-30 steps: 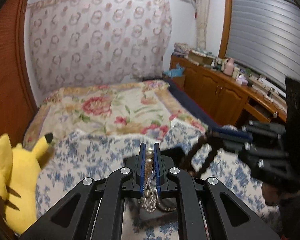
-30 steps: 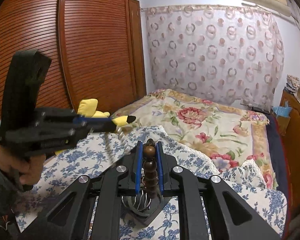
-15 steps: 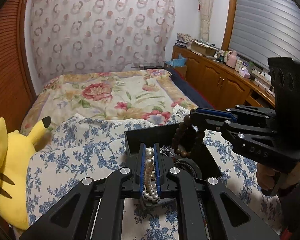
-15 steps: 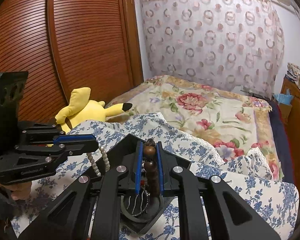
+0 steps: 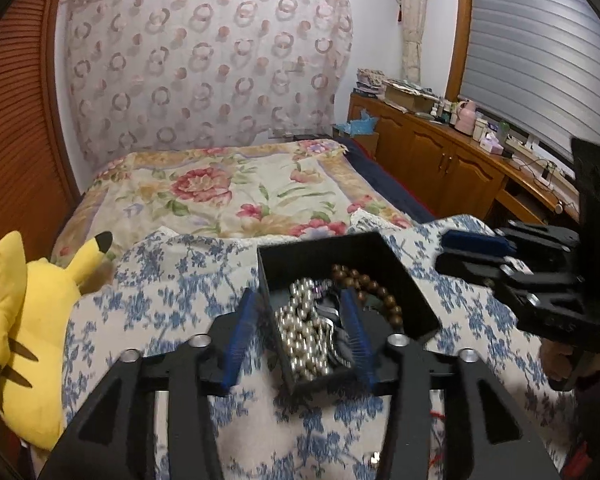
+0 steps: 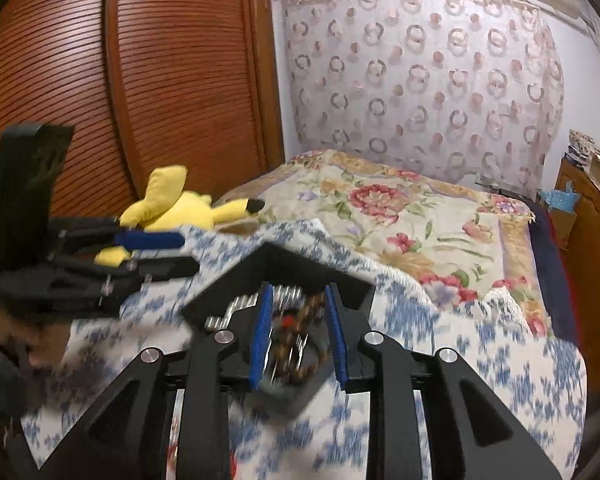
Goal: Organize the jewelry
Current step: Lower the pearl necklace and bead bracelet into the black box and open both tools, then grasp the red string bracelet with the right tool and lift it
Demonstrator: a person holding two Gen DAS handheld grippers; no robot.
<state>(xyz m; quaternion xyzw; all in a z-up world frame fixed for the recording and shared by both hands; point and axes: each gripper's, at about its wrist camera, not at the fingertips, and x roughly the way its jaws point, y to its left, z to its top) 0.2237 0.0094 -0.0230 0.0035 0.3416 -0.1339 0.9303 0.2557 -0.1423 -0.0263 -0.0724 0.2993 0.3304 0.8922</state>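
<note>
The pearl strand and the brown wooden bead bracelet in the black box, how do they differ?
The pearl strand is pale and shiny with small beads; the brown wooden bead bracelet is dark and matte with larger beads. The pearl strand lies bunched in a heap on the side of the box nearer the yellow plush toy; the bracelet curves in an open arc on the other side. Both lie in the black box, gripped by neither pair of jaws.

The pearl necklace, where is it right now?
In the left wrist view, the pearl necklace lies heaped in the black box, left of the brown bead bracelet.
</note>
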